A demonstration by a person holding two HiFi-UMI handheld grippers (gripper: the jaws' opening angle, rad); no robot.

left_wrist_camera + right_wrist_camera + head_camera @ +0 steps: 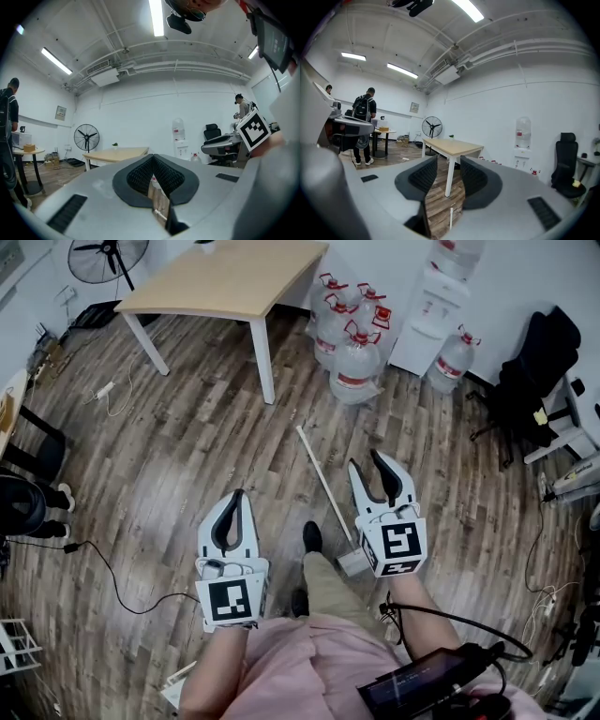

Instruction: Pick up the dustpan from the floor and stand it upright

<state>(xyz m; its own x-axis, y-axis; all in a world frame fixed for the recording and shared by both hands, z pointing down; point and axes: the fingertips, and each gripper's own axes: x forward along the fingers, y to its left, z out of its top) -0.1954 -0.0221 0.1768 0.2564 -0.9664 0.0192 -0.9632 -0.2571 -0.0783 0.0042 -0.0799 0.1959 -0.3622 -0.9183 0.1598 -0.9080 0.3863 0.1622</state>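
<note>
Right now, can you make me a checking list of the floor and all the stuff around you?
Surface: wooden floor.
Job's things: dustpan lies flat, not yet stood up.
Clutter: water jugs beside the table.
Grippers: left gripper shut, empty; right gripper open, empty, near the dustpan's handle.
Cables: black cable and white cable on the floor.
Surroundings: fan, black chair.

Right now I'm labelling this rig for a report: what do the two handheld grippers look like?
Both are light grey plastic, with curved jaws lined in black ribbed pads. The left gripper and right gripper each carry a white cube with black square markers. A black cable runs near the right one.
</note>
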